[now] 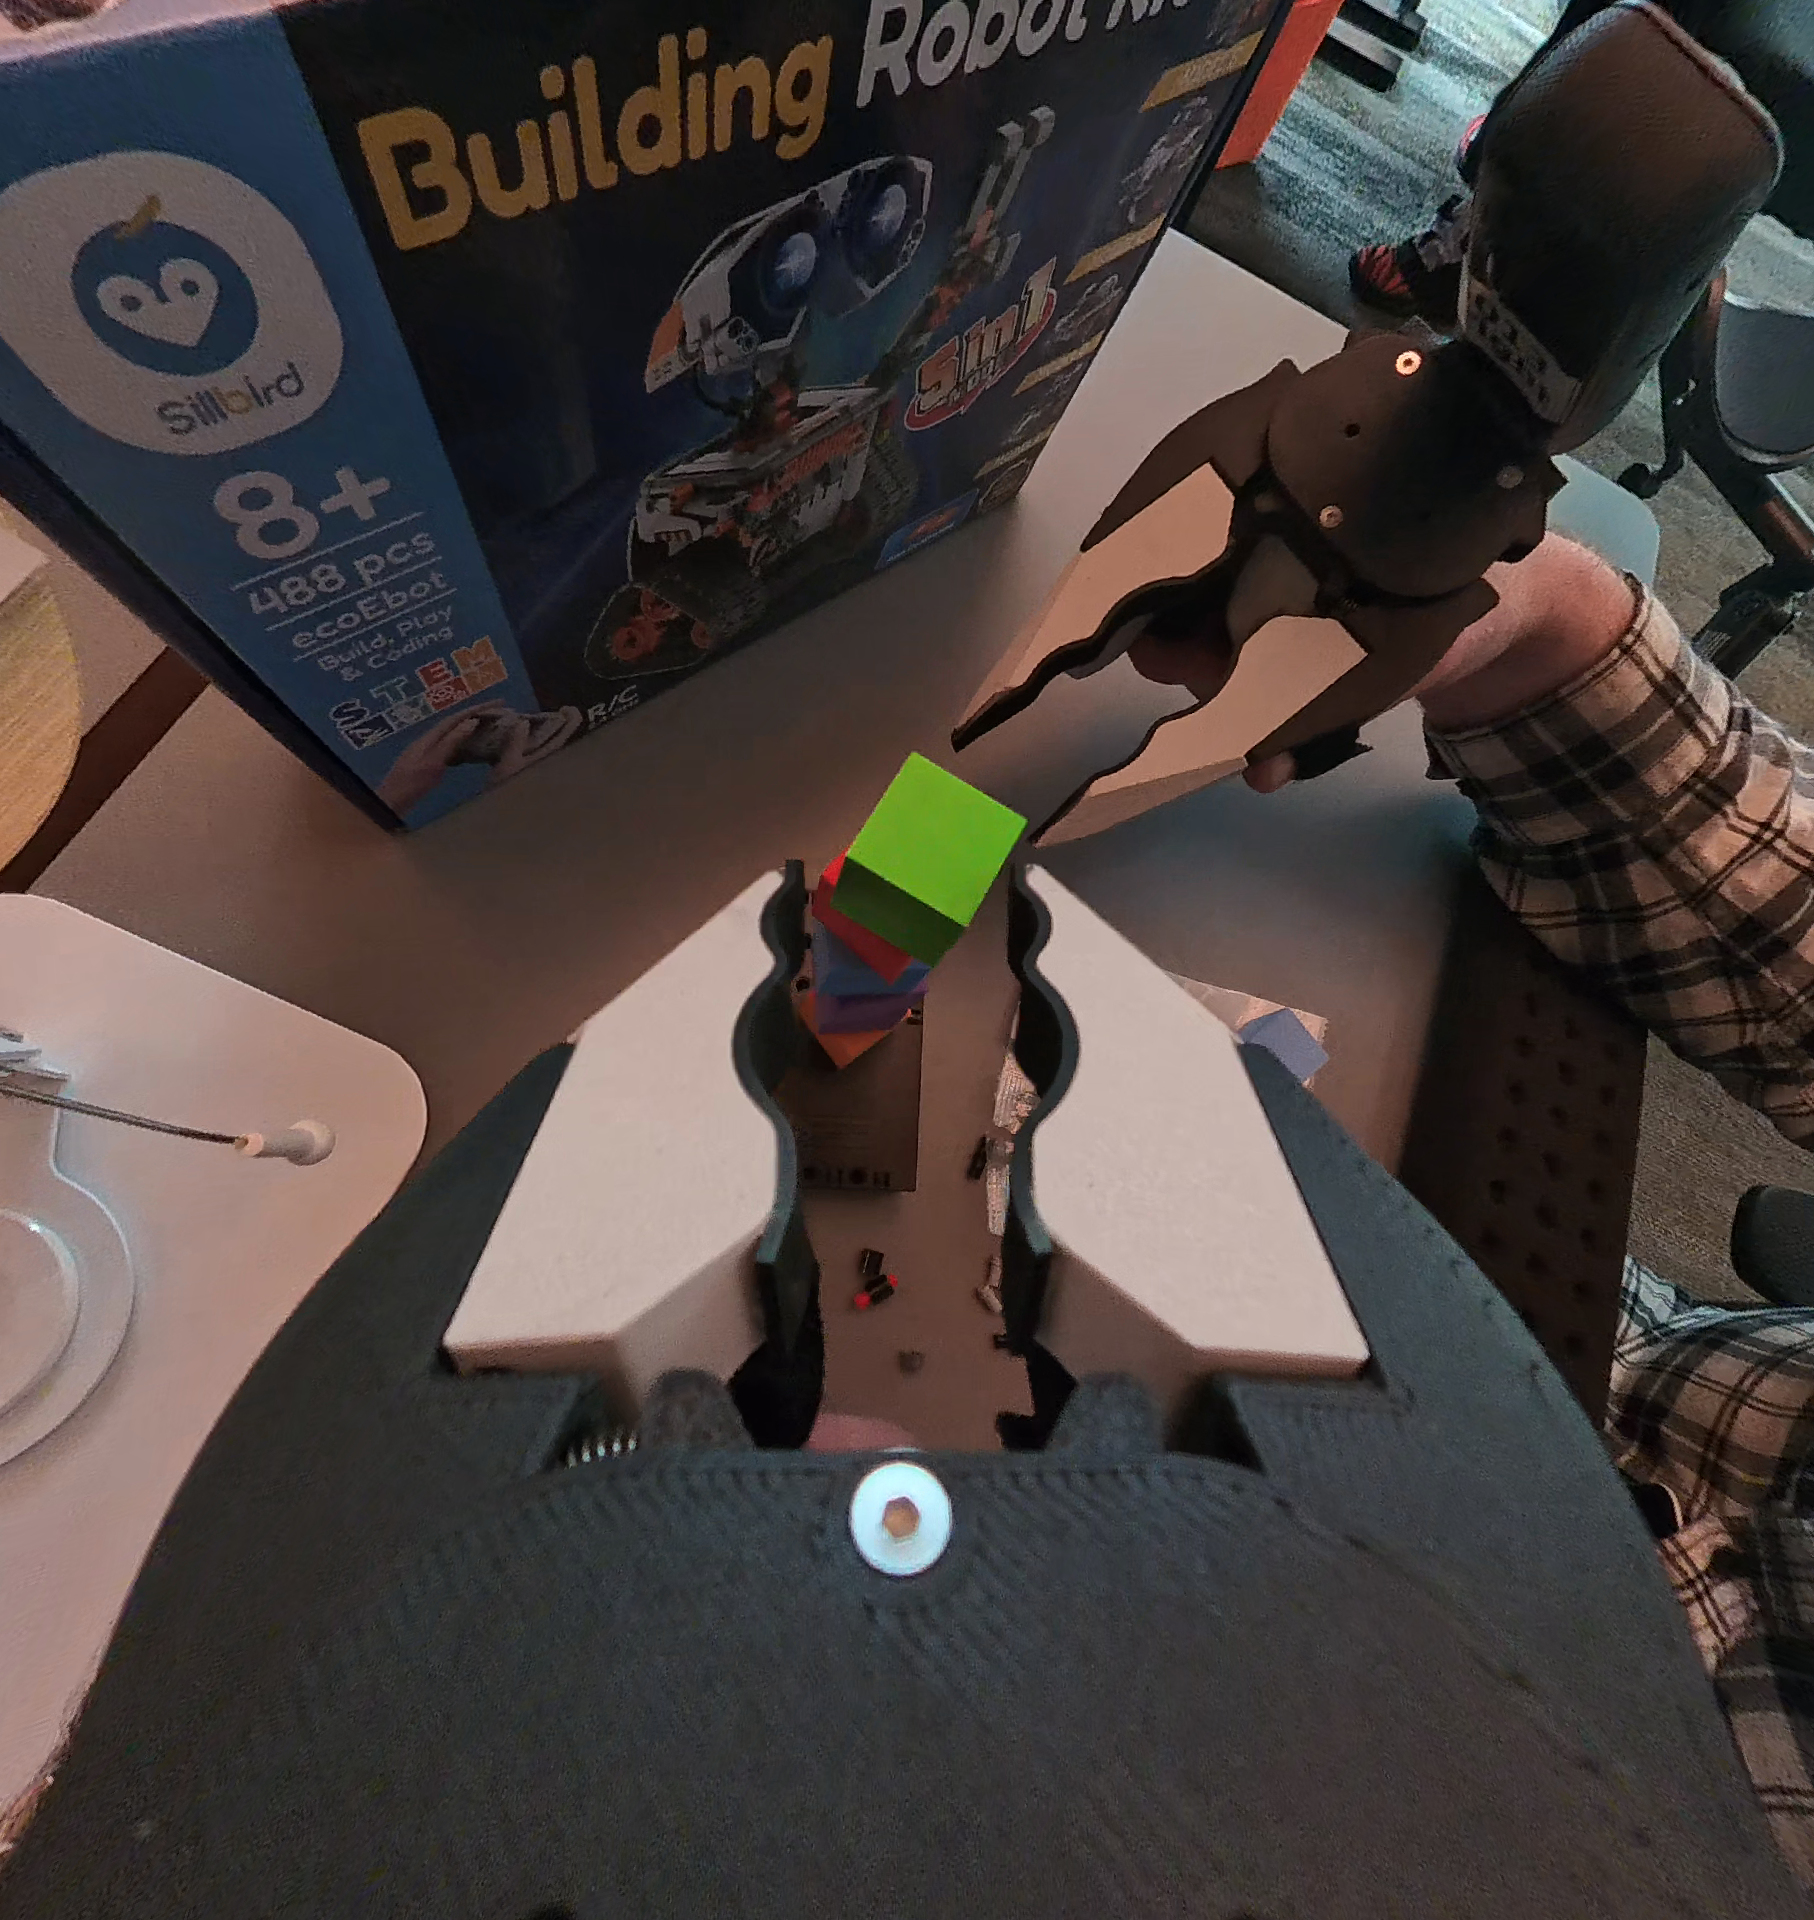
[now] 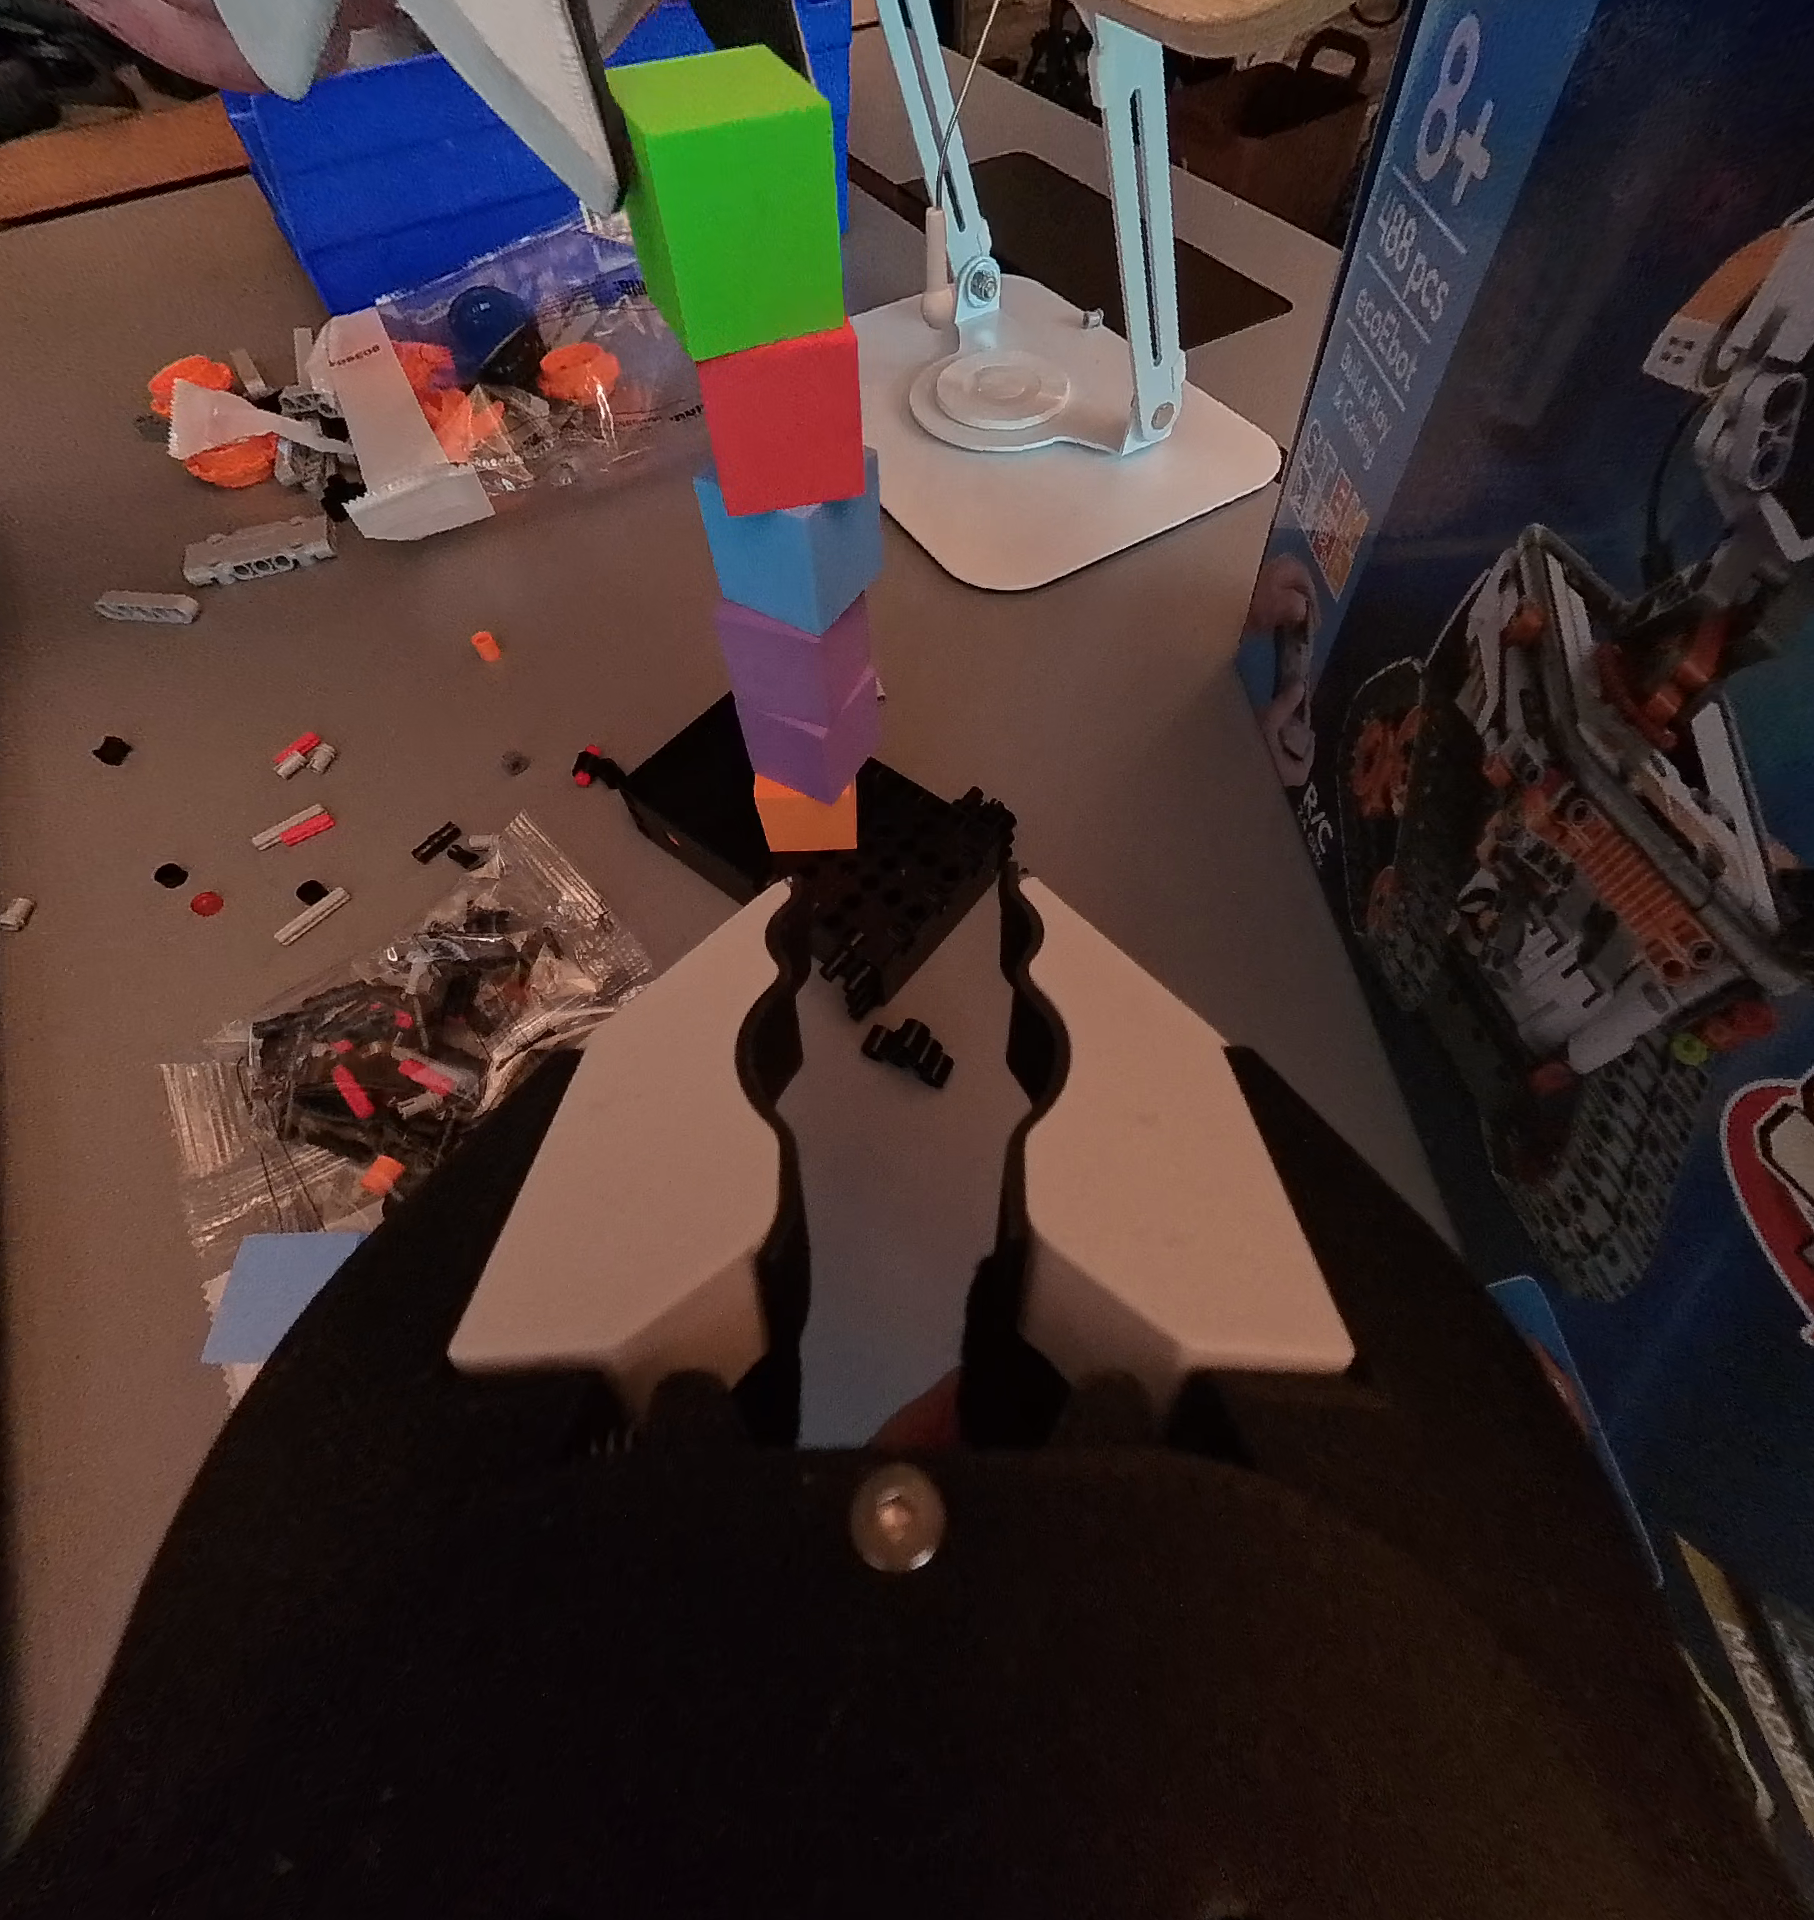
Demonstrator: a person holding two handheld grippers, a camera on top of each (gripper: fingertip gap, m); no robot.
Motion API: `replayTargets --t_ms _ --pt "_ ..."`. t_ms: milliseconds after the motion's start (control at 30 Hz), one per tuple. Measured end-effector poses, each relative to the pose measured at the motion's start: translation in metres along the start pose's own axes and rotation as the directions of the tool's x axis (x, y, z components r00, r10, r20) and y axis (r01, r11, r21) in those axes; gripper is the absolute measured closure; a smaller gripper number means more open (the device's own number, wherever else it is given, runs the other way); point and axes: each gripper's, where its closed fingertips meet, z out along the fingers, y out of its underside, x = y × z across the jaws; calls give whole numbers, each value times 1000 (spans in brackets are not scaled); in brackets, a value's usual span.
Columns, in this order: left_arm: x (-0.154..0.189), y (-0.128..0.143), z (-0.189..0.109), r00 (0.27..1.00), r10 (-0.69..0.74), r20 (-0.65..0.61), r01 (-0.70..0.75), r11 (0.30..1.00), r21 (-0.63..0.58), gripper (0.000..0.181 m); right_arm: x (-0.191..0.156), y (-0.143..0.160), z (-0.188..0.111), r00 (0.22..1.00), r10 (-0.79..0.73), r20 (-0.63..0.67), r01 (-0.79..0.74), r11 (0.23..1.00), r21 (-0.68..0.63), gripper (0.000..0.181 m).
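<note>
- Green cube [image 1: 929,852] tops a leaning stack: red cube [image 2: 783,416] under it, then blue, purple and orange, standing on a black brick block [image 2: 882,904] on the table [image 1: 622,810].
- Your left gripper [image 1: 903,883] brackets the green cube. One finger touches its side, but I cannot tell whether it is pinching or slack.
- Your right gripper [image 2: 903,894] is spread and empty, with its tips just beside the cube at 2 o'clock in the left wrist view.
- Keep both hands steady. The cubes sit twisted and offset, so my judgement is that any sideways nudge could topple them.
- Mind the tall toy box [image 1: 674,364] close by at 11 o'clock.
</note>
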Motion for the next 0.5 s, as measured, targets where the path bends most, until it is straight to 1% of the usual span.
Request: replayTargets --t_ms 133,200,267,333,367,433,500 --pt "5 -11 -11 998 50 29 -52 996 79 133 1 0 -1 1000 0 -3 0 1000 2 146" --pt "13 -20 -24 987 129 91 -141 979 145 131 1 -1 -1 1000 2 -6 -2 1000 5 146" --pt "35 -19 -34 961 242 132 -261 952 159 130 2 -1 -2 1000 4 -8 -4 1000 9 146" --pt "70 -2 -29 912 394 117 -407 906 121 134 3 -1 -2 1000 5 -9 -5 1000 7 146" --pt "90 14 -18 880 468 74 -473 878 75 134 3 0 -1 1000 4 -8 -4 1000 6 146" --pt "116 50 10 817 576 3 -576 817 -25 133 2 1 0 1000 4 -6 -4 1000 0 146" --pt "133 83 41 788 611 -78 -616 783 -87 132 1 2 2 1000 4 -4 -4 1000 -7 146"
